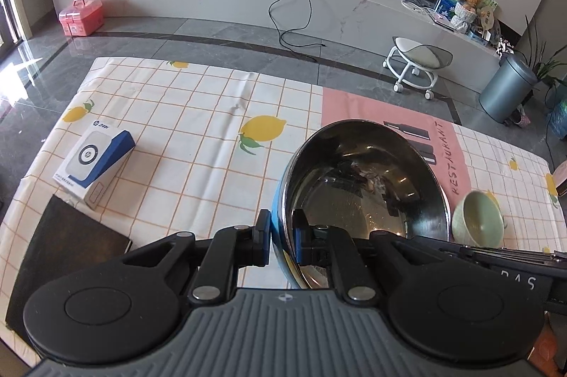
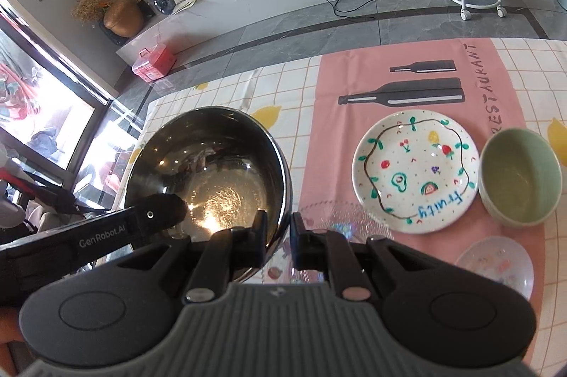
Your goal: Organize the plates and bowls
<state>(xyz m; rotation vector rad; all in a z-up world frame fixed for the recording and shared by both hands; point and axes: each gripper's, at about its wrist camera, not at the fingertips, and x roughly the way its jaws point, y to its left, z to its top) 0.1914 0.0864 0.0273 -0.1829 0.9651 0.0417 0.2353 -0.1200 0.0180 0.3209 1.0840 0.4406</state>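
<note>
A steel bowl [image 1: 361, 185] with a blue outside is held tilted above the table. My left gripper [image 1: 281, 238] is shut on its near rim. In the right wrist view the same steel bowl [image 2: 212, 171] sits between my right gripper's [image 2: 278, 240] fingers, which are shut on its right rim; the left gripper's finger [image 2: 156, 215] reaches in from the left. A white plate with painted fruit [image 2: 414, 169] lies on the pink mat [image 2: 333, 136]. A pale green bowl [image 2: 519, 175] stands right of it, also in the left wrist view [image 1: 478, 217].
Two clear glass dishes lie on the mat, one [image 2: 496, 265] at the near right and one [image 2: 333, 217] under my right fingers. A white and blue box [image 1: 95, 164] and a dark pad [image 1: 67, 253] lie on the lemon tablecloth [image 1: 198, 114] at left.
</note>
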